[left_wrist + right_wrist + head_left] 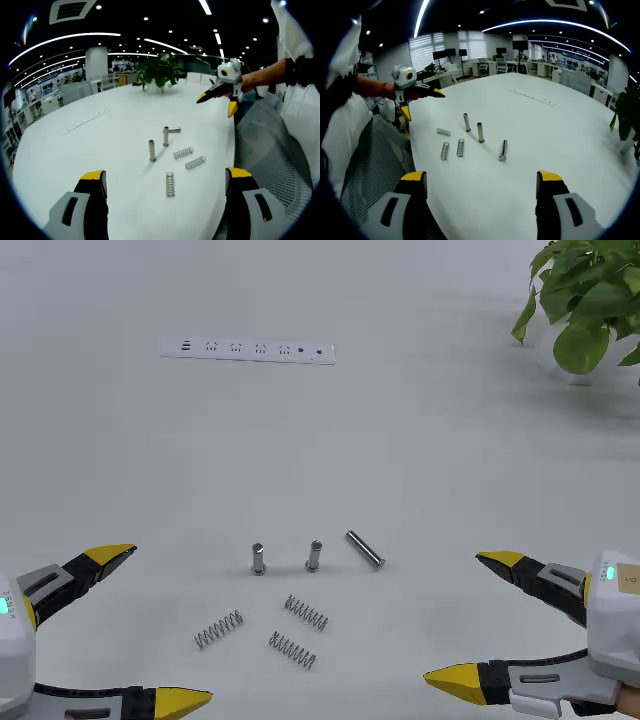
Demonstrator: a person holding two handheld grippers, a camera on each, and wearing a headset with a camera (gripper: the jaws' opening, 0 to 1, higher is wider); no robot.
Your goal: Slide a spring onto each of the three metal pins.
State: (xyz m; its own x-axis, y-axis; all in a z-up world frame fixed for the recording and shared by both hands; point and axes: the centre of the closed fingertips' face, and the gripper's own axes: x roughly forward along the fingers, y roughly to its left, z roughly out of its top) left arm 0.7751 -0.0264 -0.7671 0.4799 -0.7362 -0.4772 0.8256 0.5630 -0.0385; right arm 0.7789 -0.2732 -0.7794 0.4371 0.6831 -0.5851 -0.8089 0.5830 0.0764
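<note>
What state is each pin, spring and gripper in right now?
Left pin: upright, no spring on it.
Middle pin: upright, no spring on it.
Right pin: lying on its side, no spring on it.
Left spring: lying loose.
Middle spring: lying loose.
Near spring: lying loose.
Left gripper: open, empty.
Right gripper: open, empty.

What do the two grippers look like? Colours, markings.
Both the left gripper and right gripper have pointed black jaws with yellow tips, grey inserts and white housings with a small greenish light. The right one carries a tan label.
</note>
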